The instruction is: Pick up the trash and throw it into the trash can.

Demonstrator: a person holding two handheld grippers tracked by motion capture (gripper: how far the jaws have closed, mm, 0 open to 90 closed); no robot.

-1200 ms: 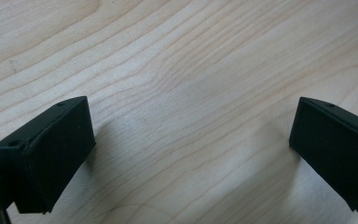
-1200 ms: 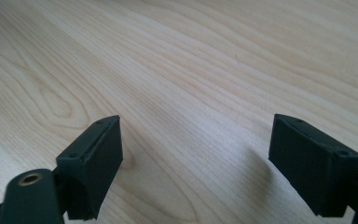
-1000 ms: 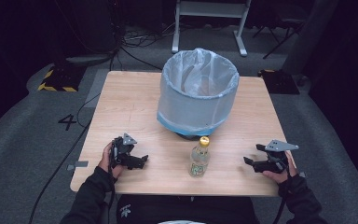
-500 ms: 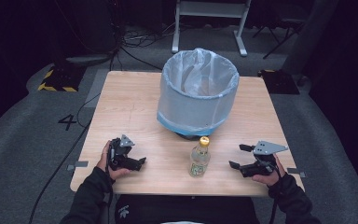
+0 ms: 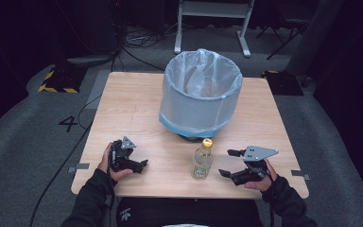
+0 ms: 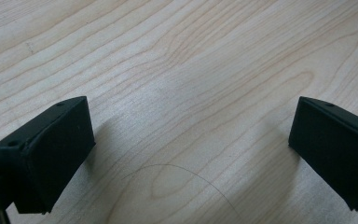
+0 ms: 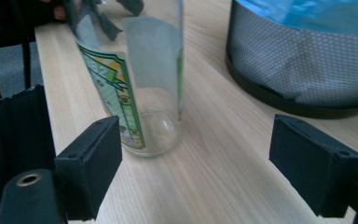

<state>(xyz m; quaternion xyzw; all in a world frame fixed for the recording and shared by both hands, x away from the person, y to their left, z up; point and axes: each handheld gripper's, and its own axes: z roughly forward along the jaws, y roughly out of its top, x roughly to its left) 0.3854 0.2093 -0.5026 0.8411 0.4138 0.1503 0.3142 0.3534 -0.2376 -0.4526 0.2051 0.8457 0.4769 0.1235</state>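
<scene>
Your right gripper [image 5: 228, 163] sits near the near edge of the table [image 5: 123, 99], toward its right corner, and its jaws stand wide apart with nothing between them. In the right gripper view, the bottle [image 7: 135, 79] stands just ahead of those jaws, closer to the left one, and touches neither. Your left gripper [image 5: 139, 165] rests by the near edge too, toward the left corner; its jaws are spread as well, and in the left gripper view they frame bare wood grain.

The bottle [image 5: 202, 160] stands upright between your two grippers, a little nearer the right one, close to the near edge at about its middle. It is clear, with a yellow cap and a green and yellow label.

Just beyond the bottle, at the middle of the table, stands the bin [image 5: 201, 101], lined with a pale plastic bag folded over its rim. The bottle and the bin are close but apart.
</scene>
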